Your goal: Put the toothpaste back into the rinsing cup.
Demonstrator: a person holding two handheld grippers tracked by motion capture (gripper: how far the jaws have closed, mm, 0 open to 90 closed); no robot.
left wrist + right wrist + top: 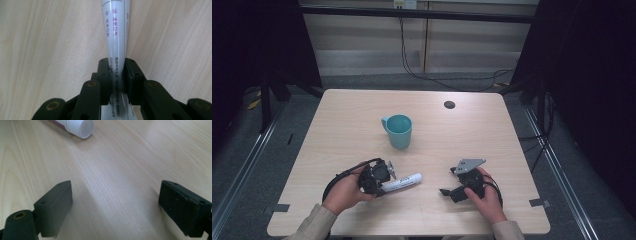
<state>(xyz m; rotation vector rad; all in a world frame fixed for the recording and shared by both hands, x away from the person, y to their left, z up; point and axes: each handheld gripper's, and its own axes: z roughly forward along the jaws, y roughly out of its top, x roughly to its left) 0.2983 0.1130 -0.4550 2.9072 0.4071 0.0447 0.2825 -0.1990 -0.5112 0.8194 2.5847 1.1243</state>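
A white tube [402,182] is seen lying flat on the wooden table [492,135], in the lower centre of the high view, its capped end pointing toward the right of the frame and slightly upward. In the left gripper view the tube [115,37] runs from the bottom centre up to the top edge of the frame, with purple and black print along its side. Its flattened tail end is clamped between the two black jaws of the left gripper [117,80], whose pads are pressed against either side of it. In the high view the left gripper [379,177] is found at the lower left of centre, held in the person's left hand [346,192], with a black cable looped beside it.

In the right gripper view the white cap of the tube [80,127] is seen at the upper left of the frame, resting on the wood. The jaws of the right gripper [115,207] are spread wide at the bottom corners of that frame, with bare table between them and nothing held. In the high view the right gripper [457,187] is placed at the lower right of centre, near the cap but apart from it, grasped by the right hand [484,197].

A teal mug [399,131] stands upright in the middle of the table, above the tube in the frame and well apart from it, its handle turned to the left.
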